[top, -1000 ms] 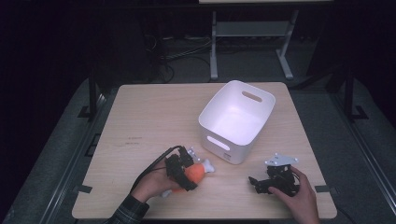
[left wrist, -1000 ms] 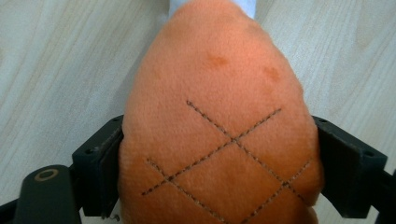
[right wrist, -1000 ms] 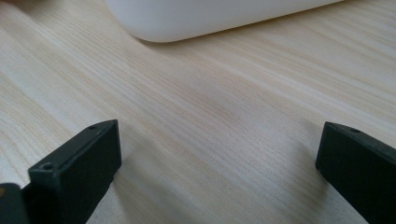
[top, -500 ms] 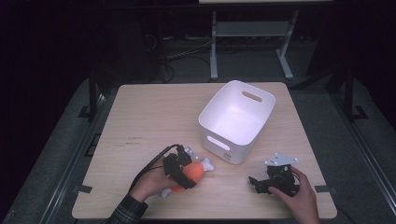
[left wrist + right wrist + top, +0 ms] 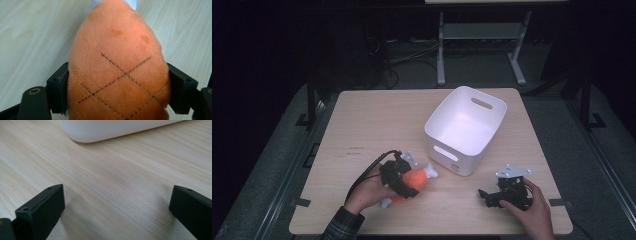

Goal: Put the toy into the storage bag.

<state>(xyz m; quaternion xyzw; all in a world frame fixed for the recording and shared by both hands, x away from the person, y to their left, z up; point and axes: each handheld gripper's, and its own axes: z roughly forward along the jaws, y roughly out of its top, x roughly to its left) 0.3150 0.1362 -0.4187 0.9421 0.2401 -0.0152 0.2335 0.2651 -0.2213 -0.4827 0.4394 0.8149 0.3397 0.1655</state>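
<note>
My left claw [image 5: 117, 82] grips the orange plush drumstick toy [image 5: 117, 70], now shifted slightly nearer the white plastic bin [image 5: 467, 130] on the wooden counter [image 5: 362, 125], while my right claw [image 5: 117, 212] rests open, empty.

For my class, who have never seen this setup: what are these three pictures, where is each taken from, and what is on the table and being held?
No robot here: a person holds a two-jaw gripper in each hand. The high view looks down on a wooden table with an empty white bin. The other two pictures come from cameras riding on the grippers. The left gripper is shut on an orange plush toy, which looks like a drumstick. The right gripper rests open with bare wood between its jaws.
</note>
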